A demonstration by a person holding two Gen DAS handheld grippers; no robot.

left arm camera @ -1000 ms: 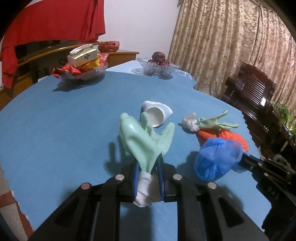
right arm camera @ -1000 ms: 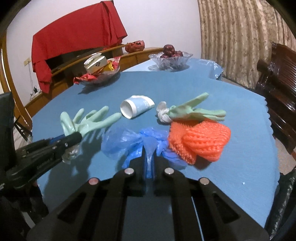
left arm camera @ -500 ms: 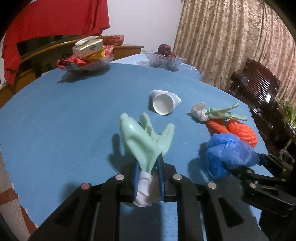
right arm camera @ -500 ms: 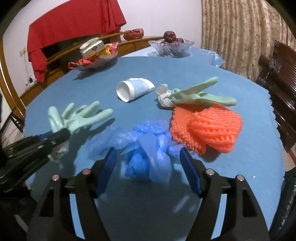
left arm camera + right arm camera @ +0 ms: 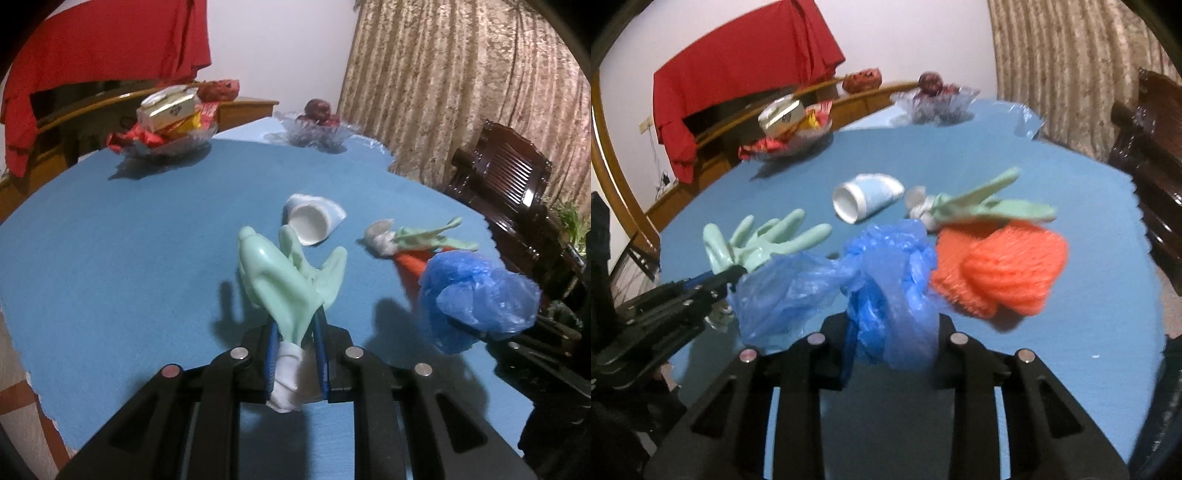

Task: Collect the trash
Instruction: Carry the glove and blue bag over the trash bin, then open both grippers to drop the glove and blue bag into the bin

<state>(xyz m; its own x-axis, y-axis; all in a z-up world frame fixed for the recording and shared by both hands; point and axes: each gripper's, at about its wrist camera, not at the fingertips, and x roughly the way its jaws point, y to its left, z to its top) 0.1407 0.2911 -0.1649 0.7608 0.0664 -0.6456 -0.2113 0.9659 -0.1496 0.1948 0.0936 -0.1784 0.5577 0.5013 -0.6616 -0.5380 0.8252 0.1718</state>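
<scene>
My left gripper (image 5: 297, 321) is shut on the cuff of a pale green rubber glove (image 5: 284, 280), which stands up over the blue table (image 5: 110, 240). My right gripper (image 5: 892, 325) has a crumpled blue plastic bag (image 5: 886, 273) between its jaws. They are closing, the pads press on the bag, and the bag (image 5: 476, 299) hangs above the cloth. Beyond it lie an orange mesh net (image 5: 1001, 269), a second green glove (image 5: 990, 206) and a tipped white paper cup (image 5: 866, 197). My left gripper (image 5: 727, 275) also shows at the left of the right wrist view.
A glass bowl of snack packets (image 5: 166, 144) and a glass bowl of dark fruit (image 5: 317, 129) stand at the table's far side. A dark wooden chair (image 5: 506, 192) is by the right edge, with curtains behind. Red cloth (image 5: 738, 74) drapes a sideboard.
The right gripper let go of the blue bag, stood wide around it, and has now closed on it again and raised it. The left gripper has kept its glove.
</scene>
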